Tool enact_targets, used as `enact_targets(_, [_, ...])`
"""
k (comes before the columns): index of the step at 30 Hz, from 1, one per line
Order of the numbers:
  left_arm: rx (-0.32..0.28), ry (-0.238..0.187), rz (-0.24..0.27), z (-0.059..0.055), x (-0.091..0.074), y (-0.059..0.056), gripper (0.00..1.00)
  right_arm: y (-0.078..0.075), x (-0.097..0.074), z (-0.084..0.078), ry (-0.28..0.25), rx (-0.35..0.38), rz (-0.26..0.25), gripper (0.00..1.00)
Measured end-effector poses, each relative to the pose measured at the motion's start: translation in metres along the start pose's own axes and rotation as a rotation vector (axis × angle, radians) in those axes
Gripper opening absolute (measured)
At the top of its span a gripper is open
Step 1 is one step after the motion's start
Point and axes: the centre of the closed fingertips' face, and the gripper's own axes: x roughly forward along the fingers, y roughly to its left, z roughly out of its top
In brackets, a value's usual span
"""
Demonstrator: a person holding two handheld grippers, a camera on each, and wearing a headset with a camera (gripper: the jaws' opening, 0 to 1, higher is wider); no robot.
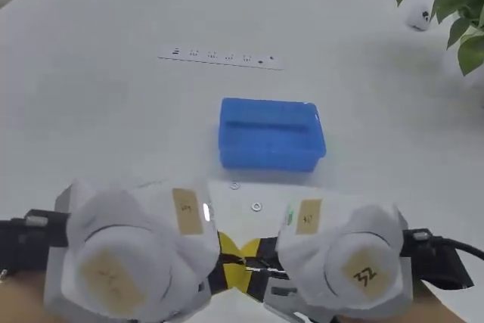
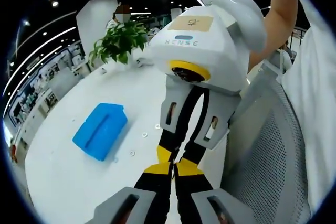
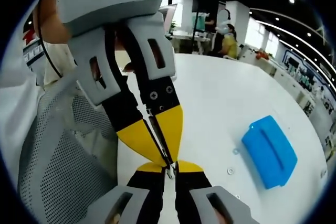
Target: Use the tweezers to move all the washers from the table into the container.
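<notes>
White surface (image 1: 113,111), open-plan room. Tip to tip: left gripper (image 2: 173,170) and right gripper (image 3: 169,171), both clamped on one thin metal tweezers (image 3: 156,129). One blue rectangular plastic container (image 1: 268,158); three small metal washers (image 2: 144,135) beside it.

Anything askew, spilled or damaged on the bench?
Nothing stands out. The blue container sits upright and intact, and the loose washers lie flat on the table close beside it, waiting to be moved.

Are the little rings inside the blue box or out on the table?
Out: two washers lie on the table near the blue container, whose inside is too blurred to judge.
</notes>
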Motion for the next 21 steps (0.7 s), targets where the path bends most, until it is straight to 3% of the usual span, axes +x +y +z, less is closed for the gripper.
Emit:
enact_targets(5, [0.058, 0.004, 0.017, -0.0001, 0.0001, -0.0008, 0.0, -0.001, 0.0011, 0.0001, 0.002, -0.015, 0.011, 0.04])
enact_targets(9, [0.068, 0.002, 0.012, -0.0004, 0.0001, -0.0019, 0.0, 0.0016, 0.0054, -0.0047, 0.023, -0.09, 0.021, 0.04])
enact_targets(13, [0.048, 0.002, 0.037, -0.0009, 0.0007, 0.0009, 0.0, -0.0019, 0.0082, -0.0058, 0.016, -0.08, 0.024, 0.04])
enact_targets(16, [-0.03, -0.013, 0.089, -0.0025, 0.0016, 0.0065, 0.0, -0.0042, 0.0085, -0.0038, -0.011, -0.019, 0.029, 0.02])
enact_targets(20, [-0.061, -0.037, 0.096, -0.0019, -0.0006, 0.0045, 0.02, -0.0043, 0.0061, -0.0054, -0.001, -0.007, 0.006, 0.01])
enact_targets(21, [-0.128, -0.053, 0.103, -0.0019, -0.0021, 0.004, 0.05, -0.004, 0.0045, -0.0053, -0.007, -0.004, 0.001, 0.01])
